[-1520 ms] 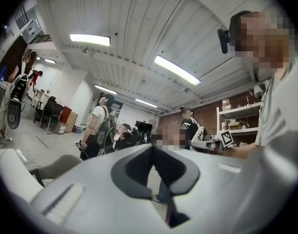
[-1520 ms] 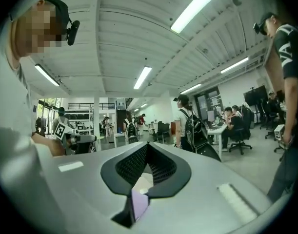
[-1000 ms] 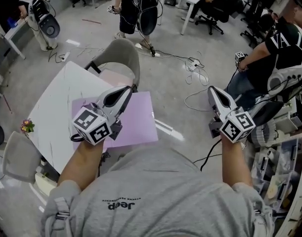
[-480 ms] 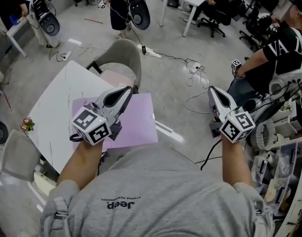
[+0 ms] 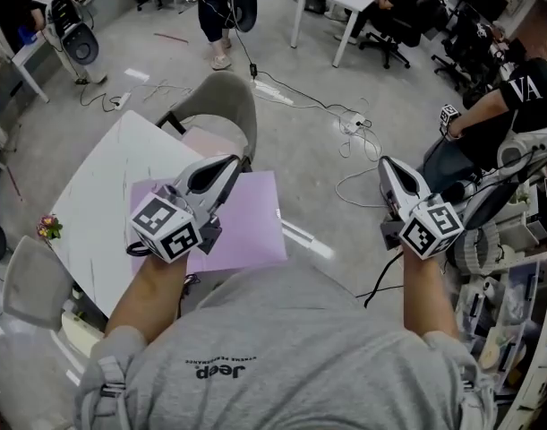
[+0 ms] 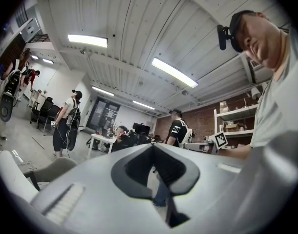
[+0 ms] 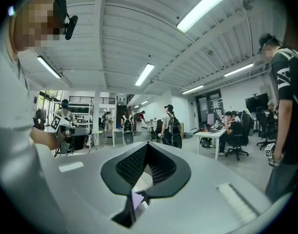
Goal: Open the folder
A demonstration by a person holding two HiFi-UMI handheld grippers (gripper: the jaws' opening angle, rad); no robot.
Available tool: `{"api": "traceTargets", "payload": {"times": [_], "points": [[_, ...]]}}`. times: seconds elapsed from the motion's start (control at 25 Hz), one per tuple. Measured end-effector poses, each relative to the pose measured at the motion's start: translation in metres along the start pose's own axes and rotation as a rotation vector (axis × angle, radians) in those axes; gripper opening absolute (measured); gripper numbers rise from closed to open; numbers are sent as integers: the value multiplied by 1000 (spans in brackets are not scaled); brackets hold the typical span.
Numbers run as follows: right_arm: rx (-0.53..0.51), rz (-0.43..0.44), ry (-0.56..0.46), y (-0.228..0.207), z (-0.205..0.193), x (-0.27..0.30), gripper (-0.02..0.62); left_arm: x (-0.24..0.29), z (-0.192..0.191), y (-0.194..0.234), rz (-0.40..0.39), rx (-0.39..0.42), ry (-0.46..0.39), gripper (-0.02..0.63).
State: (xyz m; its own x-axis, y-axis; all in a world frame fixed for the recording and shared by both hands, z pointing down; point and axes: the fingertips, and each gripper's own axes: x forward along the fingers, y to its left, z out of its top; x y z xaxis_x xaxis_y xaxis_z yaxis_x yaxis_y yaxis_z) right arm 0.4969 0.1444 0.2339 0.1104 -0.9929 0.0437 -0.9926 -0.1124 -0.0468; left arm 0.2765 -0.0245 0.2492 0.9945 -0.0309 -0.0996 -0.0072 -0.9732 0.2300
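A purple folder (image 5: pixel 251 213) lies closed and flat on the white table (image 5: pixel 98 182), near the table's right edge. My left gripper (image 5: pixel 236 160) hovers above the folder's left half, jaws together and nothing between them; in the left gripper view its tips (image 6: pixel 152 146) meet against the room beyond. My right gripper (image 5: pixel 386 161) is held off to the right of the table, over the floor, shut and empty. In the right gripper view its jaws (image 7: pixel 148 144) are closed, and a sliver of purple (image 7: pixel 137 199) shows below them.
A grey chair (image 5: pixel 221 101) stands at the table's far side and another (image 5: pixel 31 285) at its near left. A small flower sprig (image 5: pixel 49 229) lies at the table's left edge. Cables (image 5: pixel 345 119) trail over the floor. A person (image 5: pixel 510 106) sits at the right.
Both grippers have stayed where they were. The standing person in the background has walked farther away, and the seated person at the right has shifted.
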Motion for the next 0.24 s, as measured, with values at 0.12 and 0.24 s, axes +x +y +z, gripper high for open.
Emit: {"api": "traceTargets", "payload": {"times": [0.12,0.24], "points": [[1,-1,3,-4,0,2,2,4,-1,3,3,-2,3,55],[3,0,6,-8,0,4,2,10,-1,3,2,-2,5,55]]}}
